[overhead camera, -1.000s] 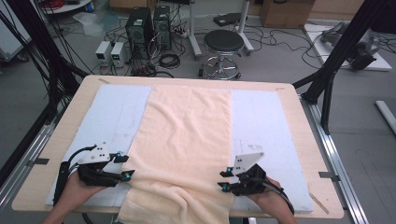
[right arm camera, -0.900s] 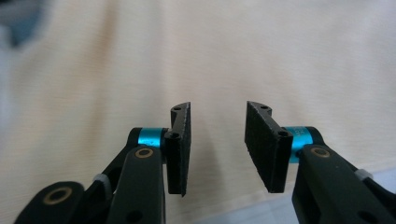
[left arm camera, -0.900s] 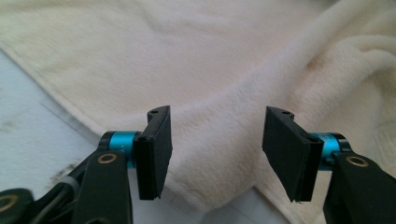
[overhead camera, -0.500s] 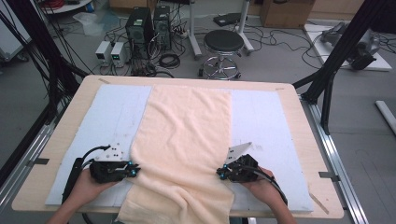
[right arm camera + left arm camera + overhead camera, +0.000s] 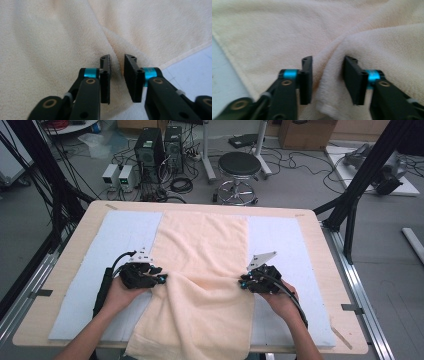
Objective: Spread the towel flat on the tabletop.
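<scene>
Now, from the high view, your left gripper [image 5: 159, 279] sits at the left edge of the peach towel [image 5: 205, 255] and your right gripper [image 5: 243, 282] at its right edge, both about level with each other on the near half of the table [image 5: 320, 227]. The towel lies lengthwise down the middle of the pale blue mat [image 5: 120, 235], its near end hanging over the table's front edge, and the cloth between your two grippers is drawn into shallow creases that run from one gripper toward the other. Your left hand [image 5: 117, 295] and right hand [image 5: 282, 300] come in from the bottom, cables trailing back along the forearms. In the left gripper view, the jaws of your left gripper [image 5: 327, 75] stand partly apart with a raised fold of the towel [image 5: 337, 45] between them; they have just been opening, and whether the pads still press on the cloth cannot be told, since the fold fills most of the gap. A strip of the mat [image 5: 222, 82] shows at the left. In the right gripper view, your right gripper [image 5: 117, 75] has a narrower gap, also just widened, with a ridge of towel [image 5: 75, 37] running into it from the hem; again the contact is unclear. The mat [image 5: 192, 67] shows at the right.
</scene>
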The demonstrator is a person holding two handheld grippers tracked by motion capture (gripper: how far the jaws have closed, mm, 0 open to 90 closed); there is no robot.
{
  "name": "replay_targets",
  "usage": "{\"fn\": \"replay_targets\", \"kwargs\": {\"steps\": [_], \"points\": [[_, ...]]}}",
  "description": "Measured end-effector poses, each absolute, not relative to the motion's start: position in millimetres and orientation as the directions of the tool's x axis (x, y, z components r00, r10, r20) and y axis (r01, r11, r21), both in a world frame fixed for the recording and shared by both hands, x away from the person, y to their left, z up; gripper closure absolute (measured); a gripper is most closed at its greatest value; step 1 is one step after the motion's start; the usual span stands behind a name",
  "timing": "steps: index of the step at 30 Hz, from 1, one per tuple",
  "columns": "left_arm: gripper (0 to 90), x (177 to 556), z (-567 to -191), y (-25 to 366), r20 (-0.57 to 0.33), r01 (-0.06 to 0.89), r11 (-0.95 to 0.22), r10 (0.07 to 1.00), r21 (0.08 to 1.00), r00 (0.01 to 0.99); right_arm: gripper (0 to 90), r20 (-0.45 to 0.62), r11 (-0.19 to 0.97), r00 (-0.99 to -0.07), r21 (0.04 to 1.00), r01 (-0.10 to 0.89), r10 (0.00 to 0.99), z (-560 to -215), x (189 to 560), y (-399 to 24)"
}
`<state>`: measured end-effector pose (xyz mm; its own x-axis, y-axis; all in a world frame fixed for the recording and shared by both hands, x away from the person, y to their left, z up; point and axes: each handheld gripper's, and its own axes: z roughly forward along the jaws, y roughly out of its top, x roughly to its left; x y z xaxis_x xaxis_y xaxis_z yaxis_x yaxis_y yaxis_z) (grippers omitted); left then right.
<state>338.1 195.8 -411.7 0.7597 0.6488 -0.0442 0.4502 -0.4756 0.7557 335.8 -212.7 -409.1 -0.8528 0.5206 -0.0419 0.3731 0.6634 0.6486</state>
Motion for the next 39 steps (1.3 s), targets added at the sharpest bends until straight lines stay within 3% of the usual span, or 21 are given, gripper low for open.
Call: {"fn": "replay_targets", "kwargs": {"steps": [4, 11, 20, 23, 25, 26, 30, 33, 39], "points": [[48.6, 322.2, -396.3, 215.7, -0.025, 0.414, -0.448, 0.654, 0.793, 0.756, 66.9, -0.057, 0.628, -0.853, 0.703, 0.335, 0.519, -396.8, 325.0, -220.4], [49.3, 281.6, -389.3, 231.3, 0.001, 0.334, -0.473, 0.578, 0.816, 0.816, 62.6, -0.083, 0.627, -0.895, 0.741, 0.239, 0.438, -387.7, 291.0, -222.4], [60.8, 272.7, -421.9, 212.4, -0.054, 0.316, -0.587, 0.419, 0.746, 0.906, 57.5, 0.022, 0.686, -0.938, 0.676, 0.269, 0.346, -423.7, 274.8, -211.5], [59.2, 277.9, -428.4, 206.1, -0.053, 0.311, -0.614, 0.401, 0.726, 0.915, 57.8, 0.023, 0.706, -0.943, 0.657, 0.264, 0.331, -428.8, 274.8, -207.4], [57.8, 282.5, -434.6, 202.8, -0.062, 0.317, -0.632, 0.391, 0.707, 0.918, 59.6, 0.043, 0.707, -0.943, 0.651, 0.277, 0.329, -432.2, 277.1, -205.7], [59.2, 282.0, -435.5, 202.8, -0.057, 0.311, -0.626, 0.391, 0.715, 0.919, 65.0, 0.056, 0.695, -0.939, 0.658, 0.291, 0.34, -433.3, 277.6, -205.6], [84.0, 275.7, -435.0, 202.9, -0.042, 0.299, -0.631, 0.389, 0.715, 0.92, 82.7, 0.08, 0.679, -0.938, 0.669, 0.302, 0.338, -434.8, 279.8, -207.0], [86.7, 264.4, -430.1, 203.8, -0.011, 0.277, -0.667, 0.374, 0.692, 0.927, 85.9, 0.069, 0.693, -0.946, 0.664, 0.281, 0.317, -432.5, 276.3, -205.6], [86.9, 213.6, -415.3, 227.8, -0.012, 0.276, -0.629, 0.39, 0.727, 0.921, 86.1, 0.056, 0.703, -0.963, 0.673, 0.231, 0.263, -422.4, 249.9, -204.0]]}}
